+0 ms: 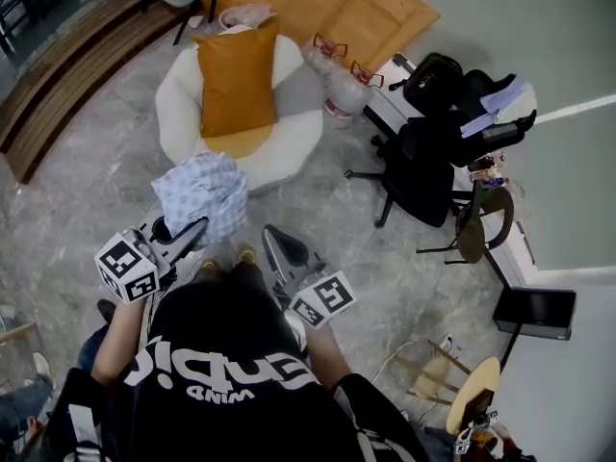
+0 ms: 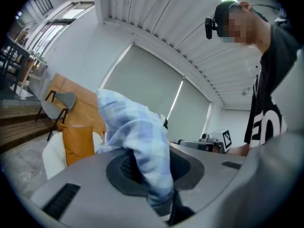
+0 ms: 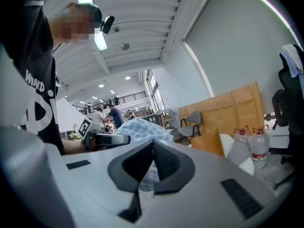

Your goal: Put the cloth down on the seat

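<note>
Clamped the checked cloth by a bunched fold in the left gripper, aloft short of the white seat, with the right gripper closed on nothing, and looked soft, light, limp.

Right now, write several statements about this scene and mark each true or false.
The left hand-held gripper is shut on the blue-and-white checked cloth. True.
That cloth lies on the round white cushioned seat. False: the gripper holds it up.
An orange square cushion rests on the seat. True.
The right hand-held gripper grips the cloth too. False: shut, empty, apart from it.
The black office chair stands left of the seat. False: right, in the head view.
</note>
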